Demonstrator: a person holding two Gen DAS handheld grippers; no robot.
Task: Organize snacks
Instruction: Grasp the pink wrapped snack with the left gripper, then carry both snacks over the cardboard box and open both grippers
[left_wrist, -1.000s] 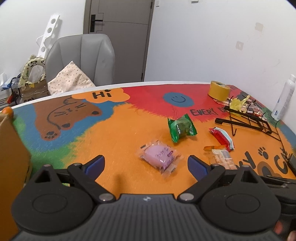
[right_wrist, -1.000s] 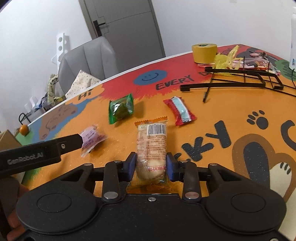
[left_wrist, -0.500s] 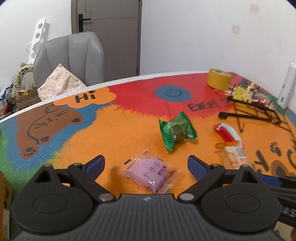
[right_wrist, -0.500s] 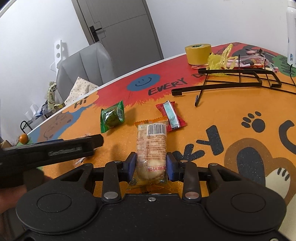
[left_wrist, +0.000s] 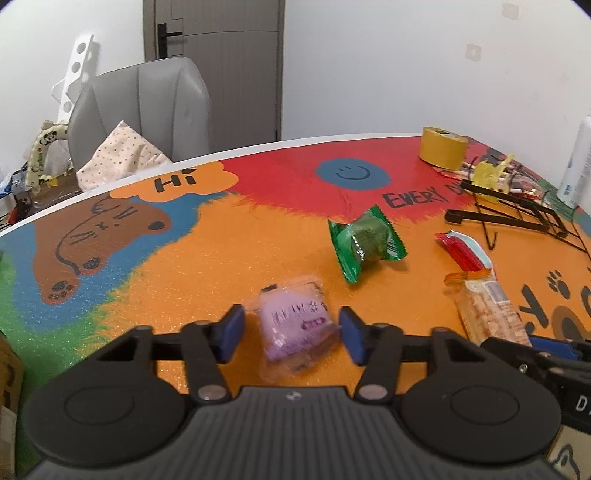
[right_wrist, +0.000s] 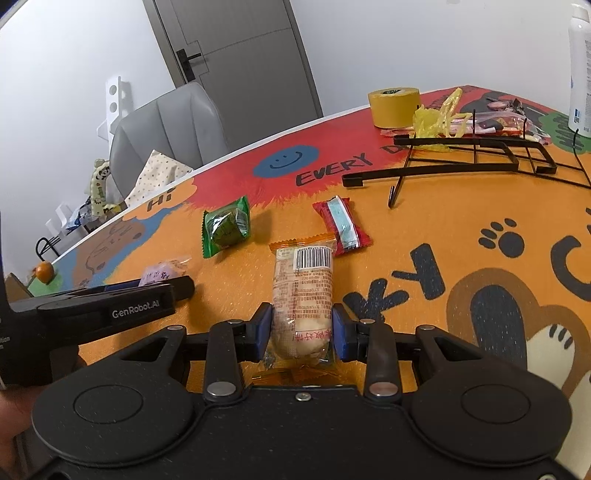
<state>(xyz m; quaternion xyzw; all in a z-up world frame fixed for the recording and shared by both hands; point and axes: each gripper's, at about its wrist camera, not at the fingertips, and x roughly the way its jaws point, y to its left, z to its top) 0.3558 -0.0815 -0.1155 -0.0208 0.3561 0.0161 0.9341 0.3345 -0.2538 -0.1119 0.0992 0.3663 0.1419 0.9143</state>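
Note:
A purple snack packet (left_wrist: 295, 325) lies on the orange table mat between the fingers of my left gripper (left_wrist: 291, 332); the jaws stand narrowed around it with small gaps on both sides. My right gripper (right_wrist: 302, 330) is shut on an orange-ended biscuit packet (right_wrist: 303, 295), which also shows in the left wrist view (left_wrist: 487, 310). A green snack packet (left_wrist: 365, 243) and a red snack packet (left_wrist: 463, 251) lie further out on the mat. The left gripper shows in the right wrist view (right_wrist: 110, 302), with the purple packet (right_wrist: 162, 273) behind it.
A black wire rack (right_wrist: 461, 162) lies flat at the far right, with a yellow tape roll (right_wrist: 393, 105), yellow wrappers (right_wrist: 439, 118) and a white bottle (right_wrist: 580, 70) around it. A grey chair (left_wrist: 140, 110) stands behind the table. An orange fruit (right_wrist: 43, 272) sits at the left edge.
My left gripper has moved forward over the purple packet and its jaws have closed in from wide open to either side of it. The right gripper still holds the biscuit packet.

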